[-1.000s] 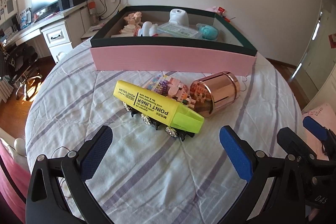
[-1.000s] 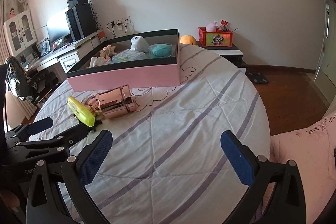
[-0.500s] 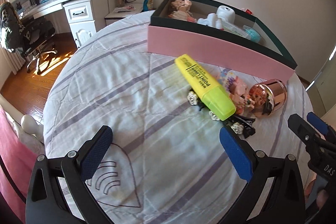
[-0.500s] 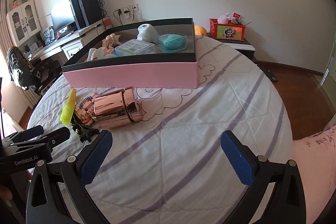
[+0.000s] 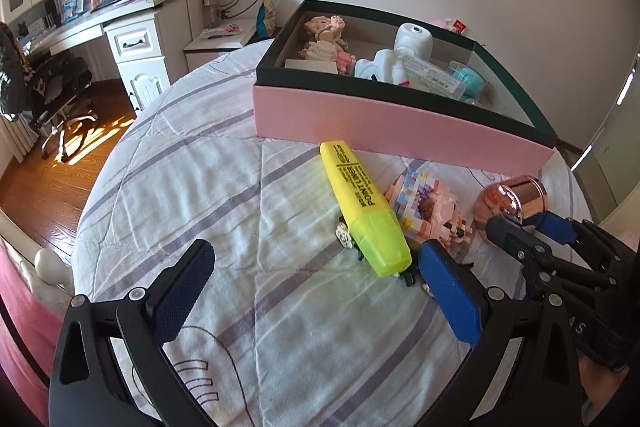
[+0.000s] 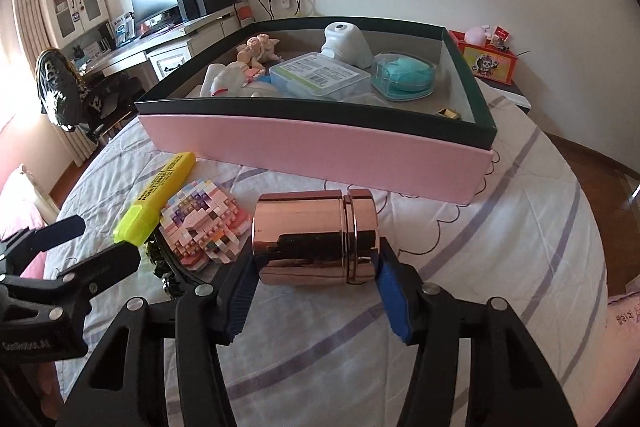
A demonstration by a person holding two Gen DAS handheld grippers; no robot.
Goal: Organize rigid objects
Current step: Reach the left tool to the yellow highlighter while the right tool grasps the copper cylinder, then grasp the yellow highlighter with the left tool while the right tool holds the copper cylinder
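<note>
1. Shiny rose-gold metal cylinder canister – lying on its side on the striped white bedspread, just in front of the long pink wall of the big box, nearer the box's right corner.
2. Right gripper – blue pads at both ends of the canister, clenched on it; the left pad sits at the flat end, the right pad at the lidded end. Canister looks to be resting on the cloth, cannot tell if lifted.
3. Left gripper – jaws spread wide, nothing between them, low over the bedspread toward its near-left edge. Its right fingertip is close by the marker's cap end.
4. Fat yellow highlighter marker w/ lime-green cap – lies across a small black toy w/ white wheels, tail end near the box wall.
5. Pastel pink mini-brick figure – between marker and canister, touching or nearly touching both.
6. Pink-sided cardboard box w/ dark green rim – at far side of bedspread. Inside: white plastic gadget, teal item in clear case, flat clear packet w/ label, peach doll figurine, white figure.
</note>
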